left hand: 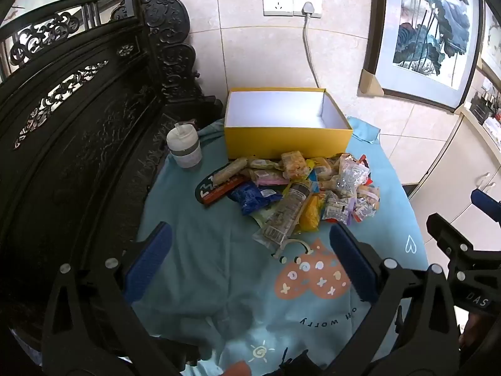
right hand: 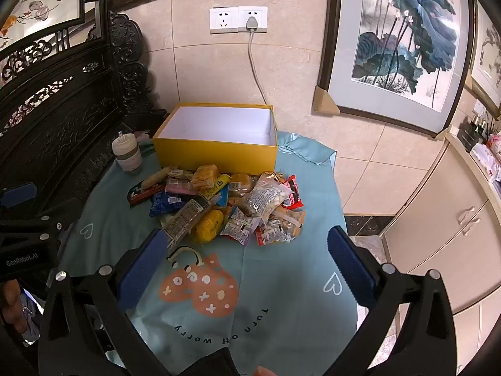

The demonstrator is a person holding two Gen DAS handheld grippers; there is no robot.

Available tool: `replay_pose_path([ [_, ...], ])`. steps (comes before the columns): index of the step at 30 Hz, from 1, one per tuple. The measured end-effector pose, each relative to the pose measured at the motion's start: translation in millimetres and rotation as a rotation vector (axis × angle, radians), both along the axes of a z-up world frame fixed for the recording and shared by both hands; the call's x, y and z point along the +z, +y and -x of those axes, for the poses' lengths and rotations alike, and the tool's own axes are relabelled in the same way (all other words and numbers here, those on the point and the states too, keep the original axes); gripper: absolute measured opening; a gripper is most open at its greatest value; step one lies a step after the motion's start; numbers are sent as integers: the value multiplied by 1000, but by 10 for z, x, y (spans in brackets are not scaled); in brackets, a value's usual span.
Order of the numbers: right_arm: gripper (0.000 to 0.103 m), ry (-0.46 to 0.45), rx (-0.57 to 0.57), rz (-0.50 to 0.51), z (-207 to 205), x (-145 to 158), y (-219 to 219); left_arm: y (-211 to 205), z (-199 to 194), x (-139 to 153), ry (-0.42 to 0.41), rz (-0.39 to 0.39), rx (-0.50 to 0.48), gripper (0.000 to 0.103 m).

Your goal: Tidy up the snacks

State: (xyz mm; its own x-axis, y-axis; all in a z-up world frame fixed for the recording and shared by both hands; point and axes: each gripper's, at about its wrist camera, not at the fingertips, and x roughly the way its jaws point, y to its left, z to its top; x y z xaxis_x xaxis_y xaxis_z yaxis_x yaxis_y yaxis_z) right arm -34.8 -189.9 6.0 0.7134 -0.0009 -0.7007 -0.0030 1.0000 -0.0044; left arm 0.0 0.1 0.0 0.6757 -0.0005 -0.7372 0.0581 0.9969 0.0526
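Note:
A heap of wrapped snacks (left hand: pixel 297 191) (right hand: pixel 225 203) lies on a light blue cloth (left hand: pixel 203 250) (right hand: pixel 281 297), just in front of a yellow box (left hand: pixel 288 139) (right hand: pixel 216 153) whose white inside holds nothing. My left gripper (left hand: pixel 250 235) hovers open above the cloth, short of the heap. Over the cloth's near part my right gripper (right hand: pixel 247 241) also stands open, its left finger close to a long clear packet (right hand: pixel 184 219). Nothing is between either pair of fingers. The right gripper's edge shows at the far right of the left wrist view, and the left gripper's edge shows at the left of the right wrist view.
A lidded white cup (left hand: pixel 184 148) (right hand: pixel 126 153) stands left of the box. Dark carved wooden furniture (left hand: pixel 78 125) rises along the left. Behind are a tiled wall with a plugged socket (left hand: pixel 308 3), framed paintings (right hand: pixel 407 37) and cream cabinets (right hand: pixel 438 219) to the right.

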Motion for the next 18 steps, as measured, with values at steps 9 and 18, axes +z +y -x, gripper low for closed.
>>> replay_pose_path([
  [9,102,-4,7,4,-1,2,18,-7,-17,4,1,3,11,101],
  [18,102,-1,2,8,-15,6,18,32,-3,-12,1,7,7,101],
])
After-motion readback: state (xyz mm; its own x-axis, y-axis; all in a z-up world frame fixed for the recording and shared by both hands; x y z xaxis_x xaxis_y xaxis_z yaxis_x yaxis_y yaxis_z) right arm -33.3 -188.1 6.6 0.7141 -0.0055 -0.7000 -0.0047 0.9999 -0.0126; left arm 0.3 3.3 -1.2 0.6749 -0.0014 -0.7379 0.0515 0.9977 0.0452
